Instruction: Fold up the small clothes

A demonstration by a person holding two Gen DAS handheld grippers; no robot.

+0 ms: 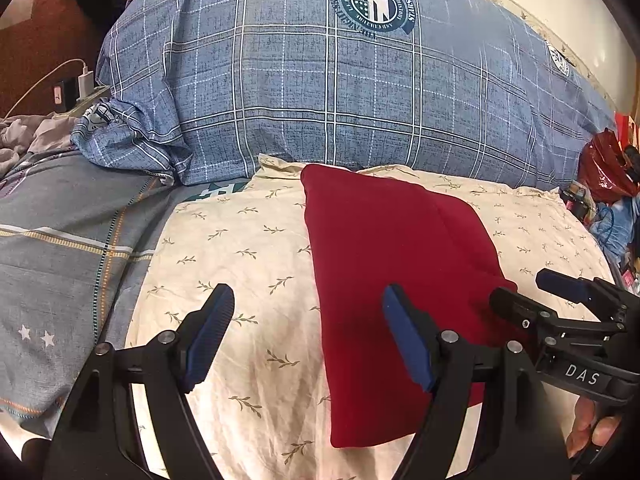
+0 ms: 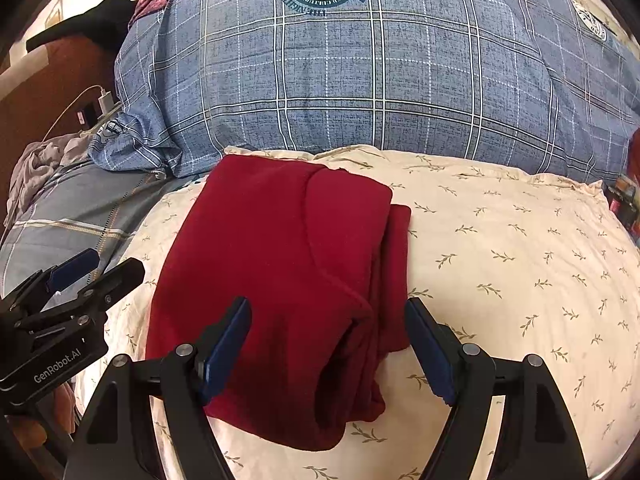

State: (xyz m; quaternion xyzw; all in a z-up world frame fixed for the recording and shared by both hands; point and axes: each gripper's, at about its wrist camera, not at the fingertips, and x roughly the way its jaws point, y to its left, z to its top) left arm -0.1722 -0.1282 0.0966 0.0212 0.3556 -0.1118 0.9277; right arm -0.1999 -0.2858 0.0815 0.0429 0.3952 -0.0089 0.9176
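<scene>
A dark red garment [image 1: 380,256] lies folded into a long strip on a cream leaf-print pillow [image 1: 240,264]. In the right wrist view the garment [image 2: 280,272] shows layered folds along its right edge. My left gripper [image 1: 308,332] is open and empty, hovering over the garment's left edge and the pillow. My right gripper [image 2: 328,344] is open and empty, just above the garment's near end. The right gripper shows at the right of the left wrist view [image 1: 552,300], the left gripper at the left of the right wrist view [image 2: 88,276].
A large blue plaid duvet [image 1: 340,92] is piled behind the pillow. A grey striped sheet [image 1: 60,248] lies to the left. A charger and cable [image 1: 82,80] sit at far left. A red plastic bag [image 1: 604,168] and clutter lie at right.
</scene>
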